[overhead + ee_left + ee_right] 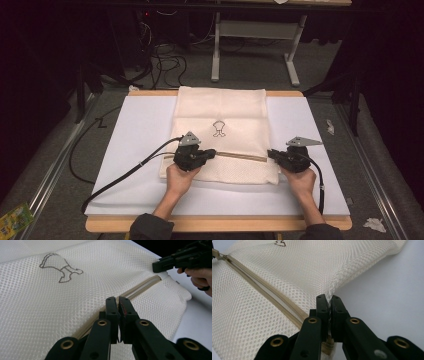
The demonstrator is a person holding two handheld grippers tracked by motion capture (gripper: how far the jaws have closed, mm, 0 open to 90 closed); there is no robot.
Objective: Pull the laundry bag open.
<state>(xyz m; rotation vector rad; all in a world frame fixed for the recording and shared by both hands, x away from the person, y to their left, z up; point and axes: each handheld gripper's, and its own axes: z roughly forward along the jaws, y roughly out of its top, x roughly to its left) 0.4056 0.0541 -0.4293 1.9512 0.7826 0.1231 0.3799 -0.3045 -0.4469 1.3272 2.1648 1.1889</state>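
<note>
A cream mesh laundry bag (222, 135) of rectangular shape lies flat on the white sheet covering the wooden worktop (135, 130), its far edge at the worktop's far rim. All places below are given from this bag. A tan zipper (240, 156) runs across its near part, parallel to its near edge, and a small dark outline drawing (218, 128) sits at its middle, just beyond the zipper.

The left tool (211, 153), black with a grey three-cornered plate on top, lies over the bag's near left part, its tips at the left stretch of the zipper. In the left gripper view its jaws stand together, with only a thin slit between them, right at the zipper line (140, 287); whether they pinch the zipper pull there is hidden by the jaws themselves.

The right tool (270, 153) is at the bag's right edge, at the end of the zipper. In the right gripper view its jaws are closed on the mesh edge of the bag (329, 293), the fabric puckering up between them, with the zipper (264, 293) running off to the left.

A hand holds each tool, just beyond the bag's near edge, and a black cable (125, 172) trails from the left tool away off the bag's left side.
</note>
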